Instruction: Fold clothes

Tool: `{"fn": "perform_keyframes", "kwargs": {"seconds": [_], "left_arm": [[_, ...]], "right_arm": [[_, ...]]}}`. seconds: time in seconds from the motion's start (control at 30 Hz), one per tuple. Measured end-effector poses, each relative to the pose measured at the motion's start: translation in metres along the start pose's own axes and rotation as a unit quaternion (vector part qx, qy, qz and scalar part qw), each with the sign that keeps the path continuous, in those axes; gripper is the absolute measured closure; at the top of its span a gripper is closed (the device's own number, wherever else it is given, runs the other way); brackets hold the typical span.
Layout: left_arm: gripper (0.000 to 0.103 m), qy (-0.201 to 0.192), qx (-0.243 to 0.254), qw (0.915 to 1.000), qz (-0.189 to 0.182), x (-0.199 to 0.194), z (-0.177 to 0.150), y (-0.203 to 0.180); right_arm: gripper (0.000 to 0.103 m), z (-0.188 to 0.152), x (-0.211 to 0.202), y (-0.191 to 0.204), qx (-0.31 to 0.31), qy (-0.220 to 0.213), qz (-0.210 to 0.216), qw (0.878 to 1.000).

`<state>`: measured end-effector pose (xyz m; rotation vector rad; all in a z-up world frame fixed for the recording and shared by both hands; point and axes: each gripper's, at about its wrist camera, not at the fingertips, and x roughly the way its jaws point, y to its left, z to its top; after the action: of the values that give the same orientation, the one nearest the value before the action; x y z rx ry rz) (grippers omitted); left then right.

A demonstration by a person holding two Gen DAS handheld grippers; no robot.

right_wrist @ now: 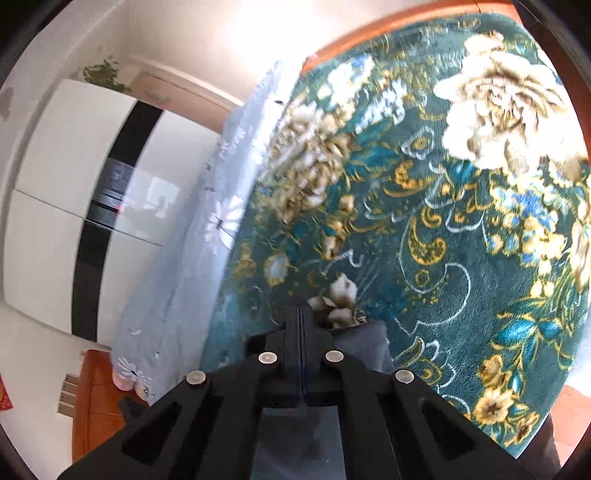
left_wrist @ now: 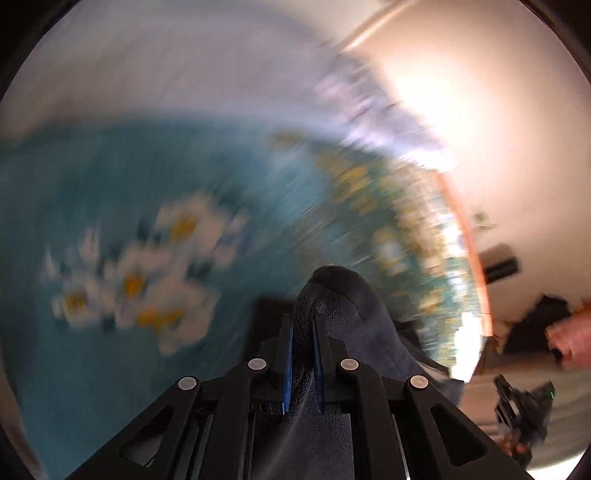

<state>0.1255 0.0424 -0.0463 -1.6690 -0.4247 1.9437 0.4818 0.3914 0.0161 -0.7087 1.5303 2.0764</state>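
Observation:
My left gripper (left_wrist: 303, 325) is shut on a thick fold of dark navy cloth (left_wrist: 351, 306) that bulges up between and past its fingers. The left wrist view is heavily blurred by motion. My right gripper (right_wrist: 300, 314) has its jaws pressed together, with a dark grey-blue piece of cloth (right_wrist: 364, 343) just to the right of the fingers and partly under them; I cannot see whether the cloth is pinched. Both grippers are above a bed.
A teal floral blanket (right_wrist: 424, 229) covers the bed, with a pale blue daisy-print sheet (right_wrist: 192, 258) along its edge. A white and black wardrobe (right_wrist: 74, 192) stands beyond. An orange wooden bed frame (right_wrist: 369, 33) borders the blanket. A second gripper (left_wrist: 524, 413) shows at the lower right.

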Motion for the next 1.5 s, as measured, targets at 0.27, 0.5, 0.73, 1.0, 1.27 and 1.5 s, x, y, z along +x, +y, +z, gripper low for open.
{"fn": "perform_keyframes", "kwargs": {"seconds": [0.27, 0.5, 0.73, 1.0, 1.27, 1.5], "left_arm": [[0.093, 0.014, -0.037, 0.999, -0.019, 0.011, -0.003, 0.019], [0.093, 0.019, -0.041, 0.9987, -0.022, 0.013, -0.005, 0.017], [0.094, -0.02, -0.04, 0.997, -0.063, -0.023, -0.004, 0.001], [0.093, -0.107, 0.007, 0.9866, -0.123, -0.084, 0.025, -0.025], [0.093, 0.017, -0.146, 0.9891, -0.001, 0.035, 0.018, 0.059], [0.094, -0.025, -0.098, 0.9934, -0.053, 0.0, 0.038, 0.032]], "right_arm": [[0.044, -0.028, 0.025, -0.051, 0.02, 0.064, -0.059, 0.996], [0.044, -0.04, 0.049, -0.074, 0.092, 0.079, -0.006, 0.993], [0.094, -0.028, 0.037, -0.033, 0.038, 0.063, -0.029, 0.997], [0.095, 0.011, -0.032, 0.021, 0.005, -0.05, 0.092, 0.995], [0.095, 0.009, 0.081, -0.045, 0.086, 0.076, -0.066, 0.991], [0.096, 0.03, 0.058, -0.032, 0.076, 0.034, -0.017, 0.996]]}}
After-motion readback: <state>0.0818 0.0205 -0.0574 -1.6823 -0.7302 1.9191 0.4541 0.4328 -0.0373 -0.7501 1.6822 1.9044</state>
